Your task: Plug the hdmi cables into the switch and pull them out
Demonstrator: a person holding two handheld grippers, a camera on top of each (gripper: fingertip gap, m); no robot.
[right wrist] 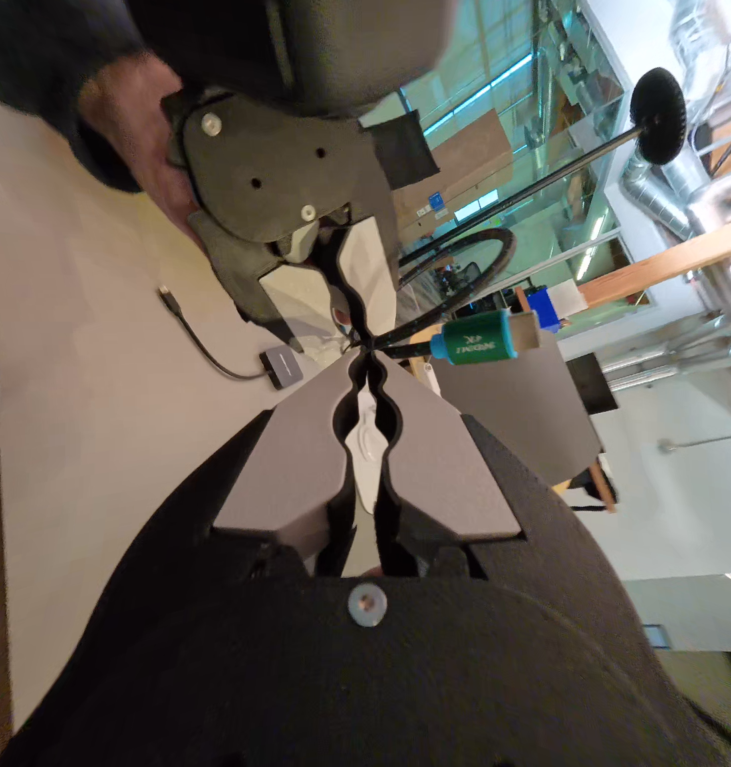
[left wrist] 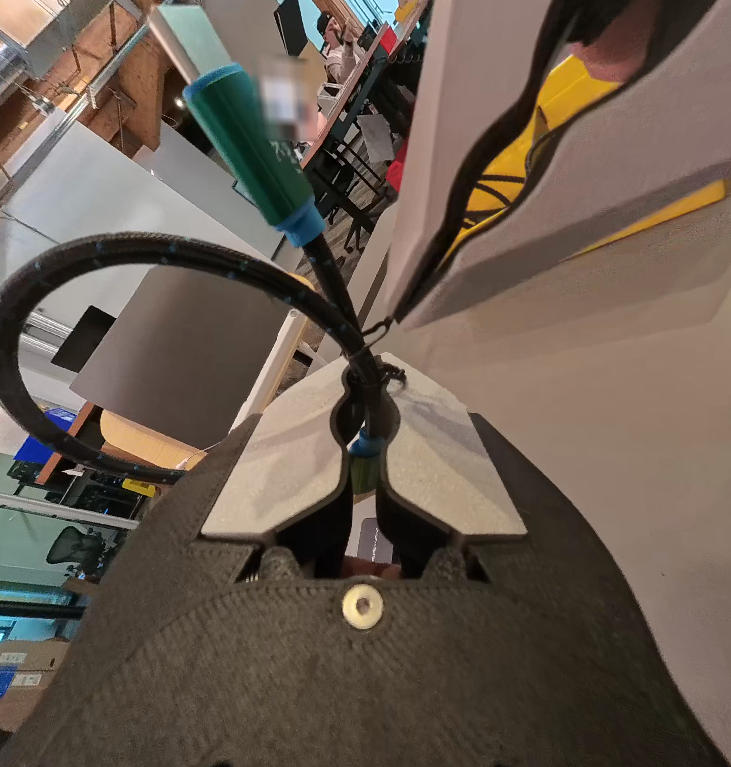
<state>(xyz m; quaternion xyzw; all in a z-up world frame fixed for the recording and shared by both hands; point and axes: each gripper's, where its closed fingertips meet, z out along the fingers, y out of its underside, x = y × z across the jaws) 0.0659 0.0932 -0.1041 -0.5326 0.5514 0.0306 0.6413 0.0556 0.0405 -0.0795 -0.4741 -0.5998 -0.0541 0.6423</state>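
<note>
My left gripper (left wrist: pixel 366 373) is shut on a bundled black braided HDMI cable (left wrist: pixel 7 332), held off the table. One loop curves left, and a green plug with blue ends (left wrist: pixel 251 149) sticks out past the fingers. A second green plug (left wrist: pixel 366 460) hangs between the fingers below. A thin black tie (left wrist: pixel 376 330) wraps the bundle. My right gripper (right wrist: pixel 366 357) faces the left gripper (right wrist: pixel 357 332) tip to tip and is shut on that tie; its tip shows in the left wrist view (left wrist: pixel 395 319). The green plug (right wrist: pixel 480 344) points right. The grey switch (right wrist: pixel 283 367) lies on the table.
The switch's short black lead ends in a small plug (right wrist: pixel 164 292) on the light table (right wrist: pixel 85 415). A white object (right wrist: pixel 368 448) lies under my right fingers. A yellow bin with black cables (left wrist: pixel 563 103) sits behind the right gripper. A hand (right wrist: pixel 139 137) holds the left gripper.
</note>
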